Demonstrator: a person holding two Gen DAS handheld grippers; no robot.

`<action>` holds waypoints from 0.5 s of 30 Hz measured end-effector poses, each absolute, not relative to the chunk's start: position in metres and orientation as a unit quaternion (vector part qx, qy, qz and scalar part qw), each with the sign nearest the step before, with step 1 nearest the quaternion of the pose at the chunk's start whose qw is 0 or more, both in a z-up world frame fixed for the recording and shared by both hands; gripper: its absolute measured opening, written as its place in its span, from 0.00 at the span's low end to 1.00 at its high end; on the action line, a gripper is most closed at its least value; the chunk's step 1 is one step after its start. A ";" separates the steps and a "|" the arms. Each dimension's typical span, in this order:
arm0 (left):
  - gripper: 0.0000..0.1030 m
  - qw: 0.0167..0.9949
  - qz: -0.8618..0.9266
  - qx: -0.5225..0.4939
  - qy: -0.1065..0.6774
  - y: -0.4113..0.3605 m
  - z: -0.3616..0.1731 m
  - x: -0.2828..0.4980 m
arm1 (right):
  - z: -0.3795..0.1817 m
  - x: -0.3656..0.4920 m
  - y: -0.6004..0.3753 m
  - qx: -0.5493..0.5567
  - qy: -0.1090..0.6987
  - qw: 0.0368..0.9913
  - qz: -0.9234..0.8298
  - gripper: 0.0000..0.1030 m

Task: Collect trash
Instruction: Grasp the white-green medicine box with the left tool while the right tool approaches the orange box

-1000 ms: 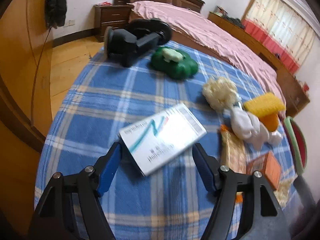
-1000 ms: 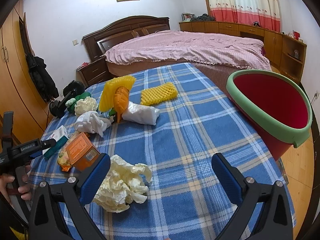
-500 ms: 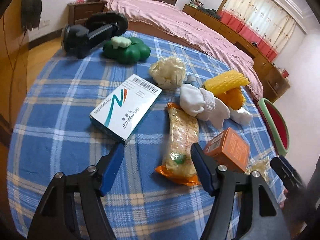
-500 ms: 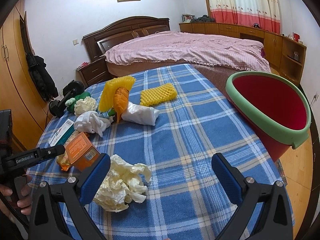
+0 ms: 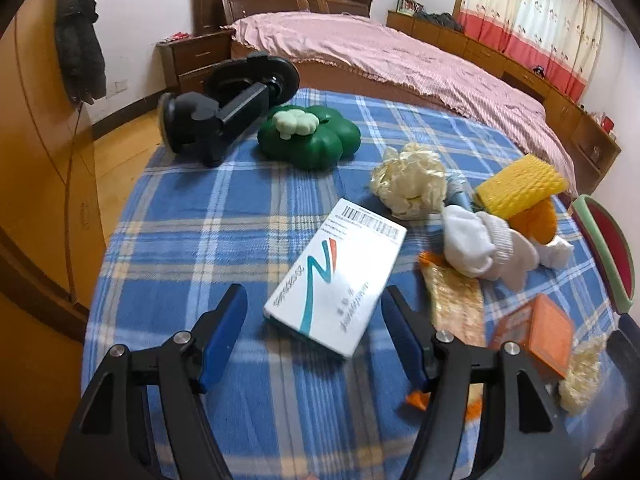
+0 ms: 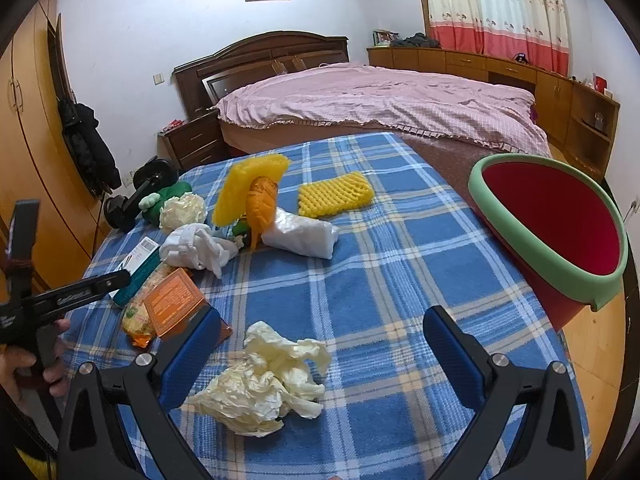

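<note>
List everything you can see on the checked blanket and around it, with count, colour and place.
medicine box: 1, white, between left tool's fingers
crumpled paper: 1, cream, before right tool
orange carton: 1, near edge
snack packet: 1, orange-gold, beside box
white socks: 1 bundle, centre-left
foam nets: 2, yellow, far side
bin: 1, red, green rim, right
left tool: open
right tool: open

A pink-covered bed point(image 6: 380, 100) stood at twelve o'clock under white walls. Curtains point(image 6: 496, 12) hung at one o'clock; wooden wardrobes point(image 6: 24, 152) lined nine o'clock.
</note>
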State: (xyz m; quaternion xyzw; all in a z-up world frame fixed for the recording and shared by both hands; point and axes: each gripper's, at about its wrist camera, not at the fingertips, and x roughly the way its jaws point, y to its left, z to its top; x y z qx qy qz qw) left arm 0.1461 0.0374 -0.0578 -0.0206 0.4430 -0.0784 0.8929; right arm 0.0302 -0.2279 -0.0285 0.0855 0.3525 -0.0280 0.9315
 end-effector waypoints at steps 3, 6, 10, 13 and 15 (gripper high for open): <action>0.68 0.888 -0.087 -0.020 0.451 0.035 -0.063 0.154 | -0.028 0.031 -0.227 0.086 0.354 0.931 -0.034 1.00; 0.63 0.890 -0.090 -0.015 0.447 0.030 -0.064 0.154 | -0.027 0.033 -0.226 0.085 0.355 0.930 -0.039 1.00; 0.61 0.891 -0.090 -0.026 0.443 0.032 -0.063 0.150 | -0.024 0.036 -0.223 0.085 0.357 0.929 -0.037 1.00; 0.61 0.894 -0.081 -0.041 0.438 0.041 -0.059 0.140 | -0.020 0.038 -0.215 0.076 0.356 0.931 -0.029 1.00; 0.61 0.897 -0.075 -0.055 0.431 0.048 -0.055 0.131 | -0.017 0.040 -0.208 0.071 0.356 0.932 -0.021 1.00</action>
